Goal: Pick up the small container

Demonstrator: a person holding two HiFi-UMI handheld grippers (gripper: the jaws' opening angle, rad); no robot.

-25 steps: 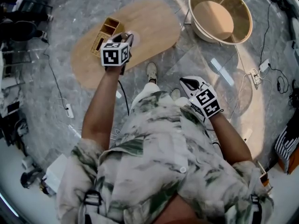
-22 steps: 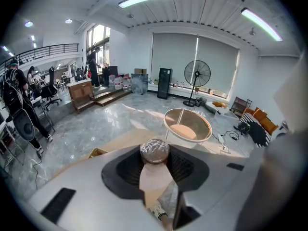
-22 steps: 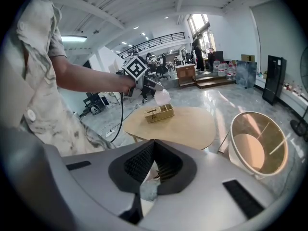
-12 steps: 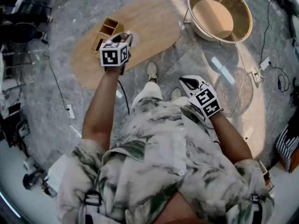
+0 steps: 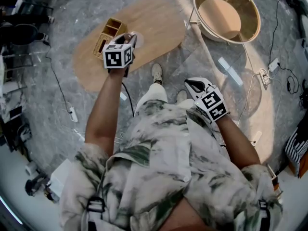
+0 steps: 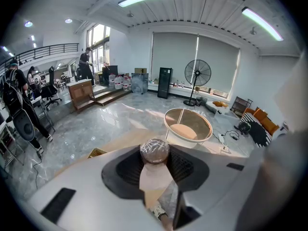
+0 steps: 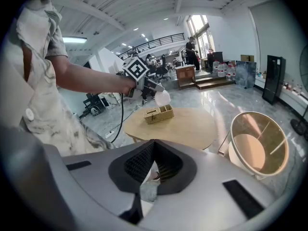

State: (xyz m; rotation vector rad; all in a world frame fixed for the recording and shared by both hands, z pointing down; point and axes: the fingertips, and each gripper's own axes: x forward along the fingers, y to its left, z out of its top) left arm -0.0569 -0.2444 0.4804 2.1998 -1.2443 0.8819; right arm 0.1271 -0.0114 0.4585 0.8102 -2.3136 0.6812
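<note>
**Container gripped clear of the worktop**

The small container sits between the jaws of the left gripper. Its rounded top pokes out just beyond the jaw tips and its pale, tapering body runs back down between the ribbed pads. The jaws stand partly apart only because the cup fills the gap, and both pads press on its sides, so I read this as a firm hold. Seen from the right gripper view, the cup hangs off the surface, just above the wooden organiser that stands on the oval worktop. Judging by that clearance, the pick-up itself looks done.

The container is upright, with its top to the front of the jaws, which would keep any contents from spilling. Its top is glossy and crinkled like clear film, and the walls are cloudy. I cannot tell whether anything is inside.

The organiser, below and ahead of the left jaws, is split into several open-topped compartments. Those that can be seen into look empty, but they are small in every view.

The right gripper hangs well back from the worktop with its jaws closed tip to tip on nothing. Only floor and a shoe show below them, so I judge it to be idle.
</note>
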